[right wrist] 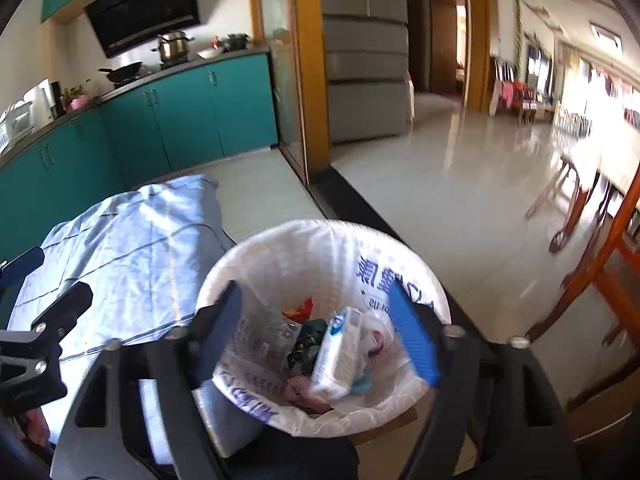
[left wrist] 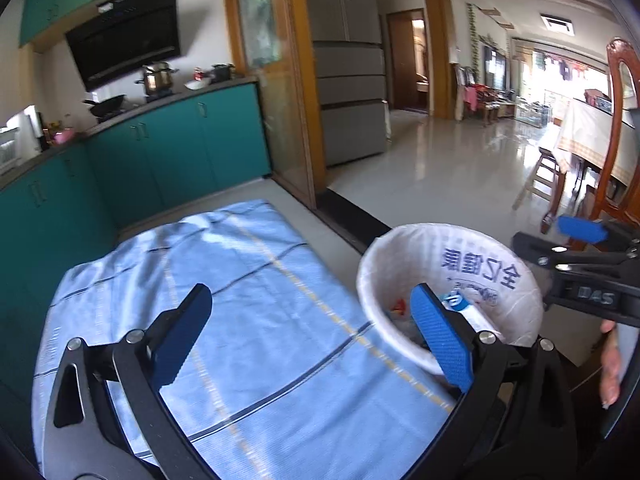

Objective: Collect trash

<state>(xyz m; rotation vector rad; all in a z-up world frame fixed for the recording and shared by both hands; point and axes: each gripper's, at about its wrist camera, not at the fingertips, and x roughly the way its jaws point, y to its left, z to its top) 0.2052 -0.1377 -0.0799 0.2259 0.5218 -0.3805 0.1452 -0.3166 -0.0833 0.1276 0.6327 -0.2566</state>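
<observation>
On my left, my left gripper (left wrist: 308, 336) hangs with its fingers spread wide and nothing between them, over the blue checked cloth (left wrist: 224, 280); I see no litter on the cloth from here. The trash bin (left wrist: 448, 280) stands just beside that gripper's right finger, lined with a white bag. Further right, my right gripper (right wrist: 320, 332) hovers straight over the bin's mouth, fingers apart and empty. Below them a white carton (right wrist: 336, 352) lies among wrappers, its long axis running roughly away from me. I judge my left hand nearer the cloth for whatever comes next.
</observation>
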